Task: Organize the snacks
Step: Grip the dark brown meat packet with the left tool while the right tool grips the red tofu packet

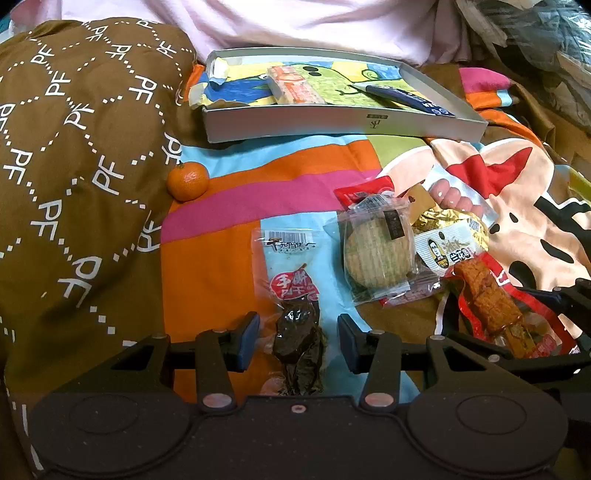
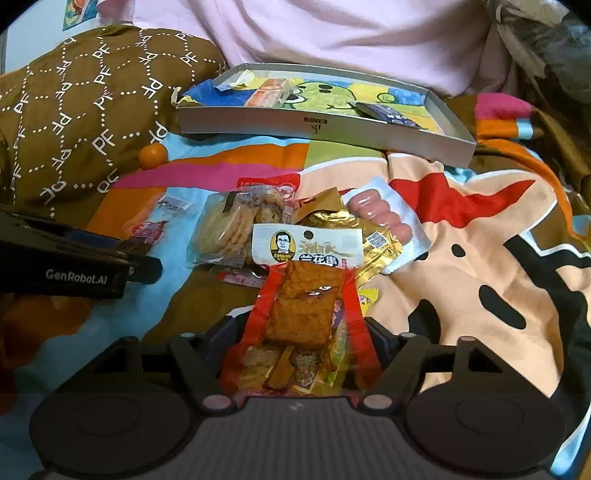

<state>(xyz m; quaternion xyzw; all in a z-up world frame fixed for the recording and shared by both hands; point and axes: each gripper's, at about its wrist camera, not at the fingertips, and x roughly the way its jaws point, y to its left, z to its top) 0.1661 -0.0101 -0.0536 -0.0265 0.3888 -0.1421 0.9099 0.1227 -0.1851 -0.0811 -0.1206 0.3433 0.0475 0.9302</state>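
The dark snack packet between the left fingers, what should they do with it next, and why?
Probably lift it a little off the blanket. The left fingers seem closed on the dark snack packet, which lies flat, and the grey tray behind it already holds two snacks.

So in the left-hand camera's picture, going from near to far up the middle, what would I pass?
Left gripper around the dark dried-snack packet → pink stripe of the blanket → white tray → orange-and-white wrapped bar inside it → pale pink cloth.
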